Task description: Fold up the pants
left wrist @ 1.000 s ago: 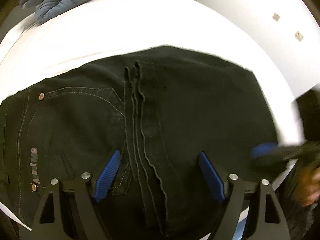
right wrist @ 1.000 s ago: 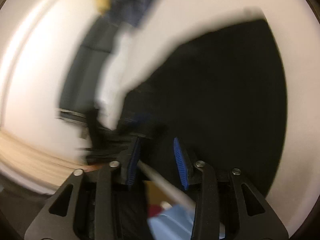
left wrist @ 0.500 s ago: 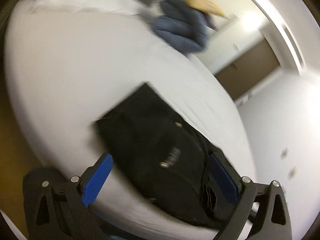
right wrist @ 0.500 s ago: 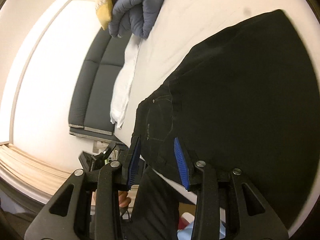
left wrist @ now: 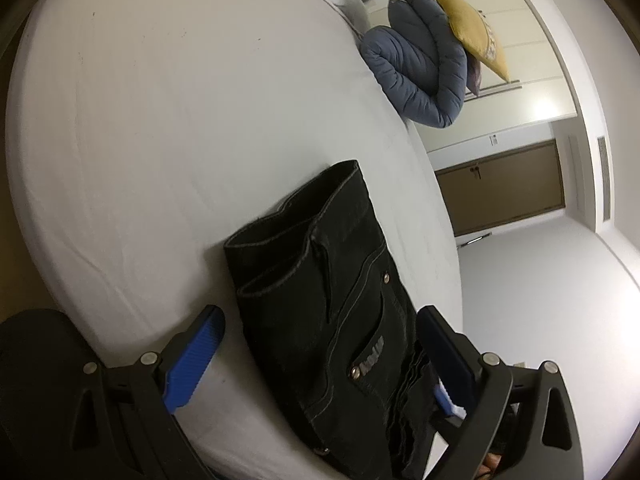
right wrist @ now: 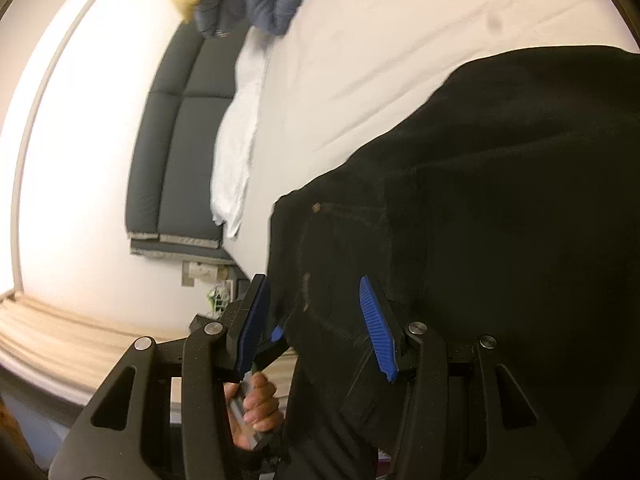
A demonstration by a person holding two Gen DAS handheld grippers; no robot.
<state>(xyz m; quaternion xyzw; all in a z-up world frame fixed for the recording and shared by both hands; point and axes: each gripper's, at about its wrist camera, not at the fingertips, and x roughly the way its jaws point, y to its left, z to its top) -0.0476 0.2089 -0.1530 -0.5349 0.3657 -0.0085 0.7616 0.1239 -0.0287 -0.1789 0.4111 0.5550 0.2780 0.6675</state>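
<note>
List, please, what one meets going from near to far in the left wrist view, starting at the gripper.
left gripper → black pants → white bed sheet → blue quilted bundle → yellow cushion

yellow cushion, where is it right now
In the left wrist view the yellow cushion sits upper right, propped against the rolled blue quilt at the far edge of the white bed.

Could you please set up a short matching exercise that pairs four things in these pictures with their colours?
Things:
1. pants
2. quilted bundle
3. cushion
4. bed sheet

Colours:
A. white
B. mustard yellow
C. black
D. grey-blue

Pairs: 1-C, 2-D, 3-B, 4-A
</note>
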